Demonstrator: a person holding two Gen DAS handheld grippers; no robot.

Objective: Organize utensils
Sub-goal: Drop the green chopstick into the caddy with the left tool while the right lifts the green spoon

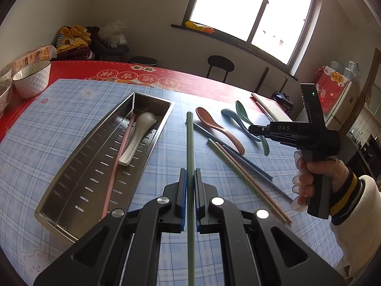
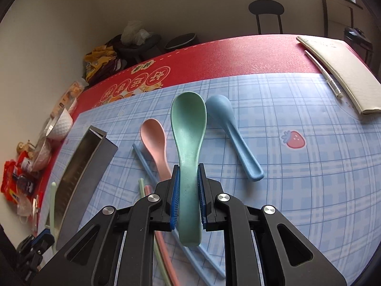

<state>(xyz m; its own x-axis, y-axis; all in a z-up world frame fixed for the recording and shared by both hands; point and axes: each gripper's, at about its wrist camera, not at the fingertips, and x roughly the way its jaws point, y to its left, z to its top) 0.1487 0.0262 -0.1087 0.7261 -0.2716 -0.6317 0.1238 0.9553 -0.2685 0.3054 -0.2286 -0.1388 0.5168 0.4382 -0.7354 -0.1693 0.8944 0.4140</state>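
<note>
My left gripper (image 1: 190, 178) is shut on a green chopstick (image 1: 189, 138) that points away over the blue checked mat, just right of the steel tray (image 1: 54, 205). In the tray lie a white spoon (image 1: 140, 131) and a pink chopstick (image 1: 119, 162). My right gripper (image 2: 188, 174) is shut on the handle of a green spoon (image 2: 189, 124), held a little above the mat. A pink spoon (image 2: 153, 138) lies to its left and a blue spoon (image 2: 228, 128) to its right. Loose green, pink and blue chopsticks (image 1: 238, 162) lie crossed on the mat.
A white bowl (image 1: 32, 78) stands at the table's far left on the red cloth. A notebook (image 2: 340, 71) with a pen (image 2: 323, 74) lies at the far right. Snack packets (image 2: 14, 183) crowd the left edge. A black stool (image 1: 220, 64) stands behind the table.
</note>
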